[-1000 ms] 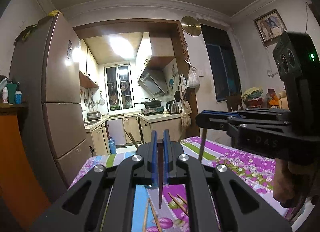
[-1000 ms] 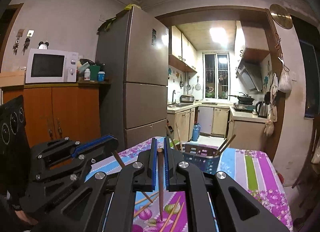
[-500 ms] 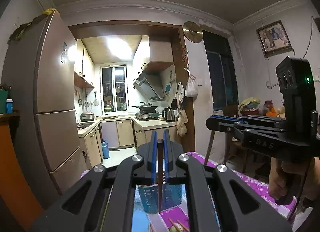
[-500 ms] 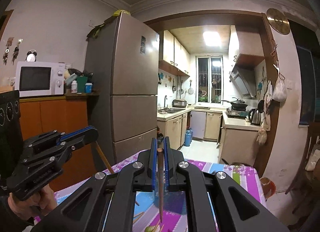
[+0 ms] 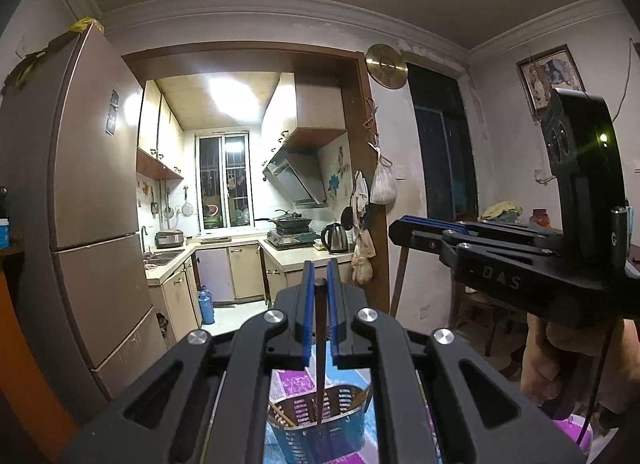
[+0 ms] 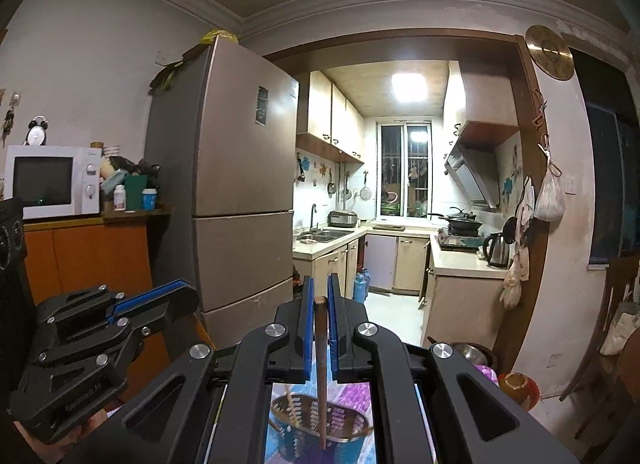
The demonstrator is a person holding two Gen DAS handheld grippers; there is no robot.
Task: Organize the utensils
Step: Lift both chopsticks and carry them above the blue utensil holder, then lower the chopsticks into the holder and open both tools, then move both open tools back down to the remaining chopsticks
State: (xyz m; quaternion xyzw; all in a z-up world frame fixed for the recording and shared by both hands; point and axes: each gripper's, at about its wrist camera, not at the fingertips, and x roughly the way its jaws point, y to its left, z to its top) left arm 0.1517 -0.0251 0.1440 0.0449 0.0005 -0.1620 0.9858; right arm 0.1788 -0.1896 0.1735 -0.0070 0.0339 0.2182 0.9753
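A person stands at a table facing a kitchen doorway, a two-finger tool in each hand. The left gripper (image 5: 318,288) is clamped on 1 dark chopstick (image 5: 320,344), which hangs straight down between its blue pads. The right gripper (image 6: 319,296) is likewise clamped on 1 brown chopstick (image 6: 321,376), also upright.

Below both, at 6 o'clock in each wrist view, sits a blue slotted basket (image 5: 352,420) on a purple flowered tablecloth (image 5: 294,382). At least 2 chopsticks already lean inside it, toward 9 o'clock. Each held chopstick's tip appears to hang over the basket's open mouth, though how far above the rim is hard to tell.

This looks like the delivery step: both sticks are carried and poised for dropping in. The next move likely calls for lowering each tip past the rim, then loosening the pads.

The 2 tools sit side by side, the right one at 3 o'clock of the left, so they should keep apart. A fridge (image 6: 240,168) stands at 10 o'clock, well away.
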